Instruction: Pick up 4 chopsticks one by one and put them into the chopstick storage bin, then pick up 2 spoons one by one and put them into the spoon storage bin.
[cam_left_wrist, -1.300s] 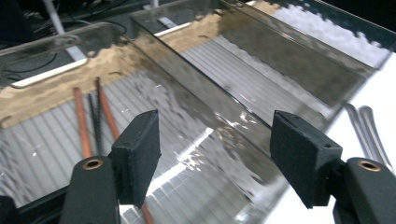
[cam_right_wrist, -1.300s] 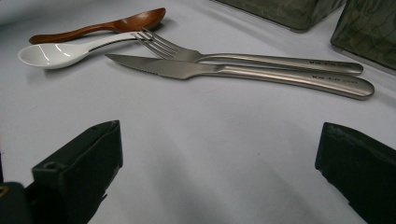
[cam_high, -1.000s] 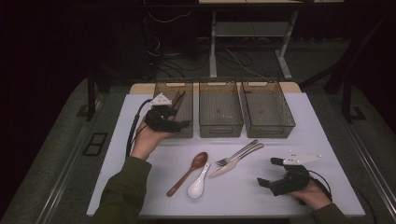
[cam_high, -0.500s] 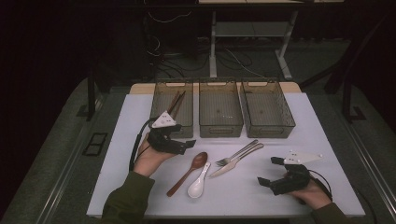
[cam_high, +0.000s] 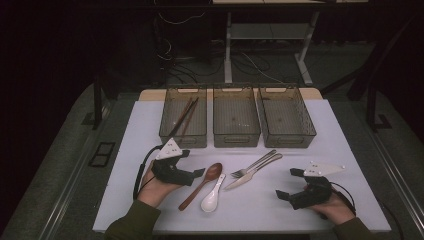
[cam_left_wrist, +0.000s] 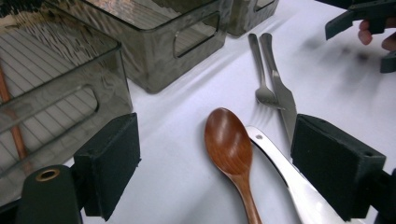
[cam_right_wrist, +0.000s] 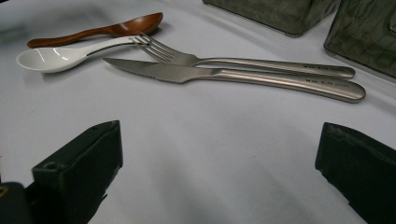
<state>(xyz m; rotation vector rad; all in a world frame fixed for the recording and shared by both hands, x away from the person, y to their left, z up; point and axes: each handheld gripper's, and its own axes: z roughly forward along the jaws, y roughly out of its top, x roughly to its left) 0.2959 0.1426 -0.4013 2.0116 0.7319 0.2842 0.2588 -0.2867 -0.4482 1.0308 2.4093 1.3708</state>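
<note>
Now, from the high view, the left gripper (cam_high: 199, 173) sits low on the white worktop (cam_high: 350, 145) with its jaws spread, their tips just beside the bowl of the wooden spoon (cam_high: 202, 185). The jaws have just been opening, and nothing is between them yet. A white spoon (cam_high: 212, 197) lies against the wooden one, a fork (cam_high: 254, 164) and knife (cam_high: 252, 173) just right of them. The right gripper (cam_high: 289, 183) rests spread and empty, well apart. Chopsticks (cam_high: 184, 118) lie in the leftmost bin (cam_high: 183, 140).

The left gripper view shows the wooden spoon (cam_left_wrist: 232, 148) between the open pads, the white spoon's handle (cam_left_wrist: 285, 175) touching it — closing here could pinch both or shove them askew.

In the right gripper view, the spread jaws frame bare worktop short of the knife (cam_right_wrist: 233, 74).
</note>
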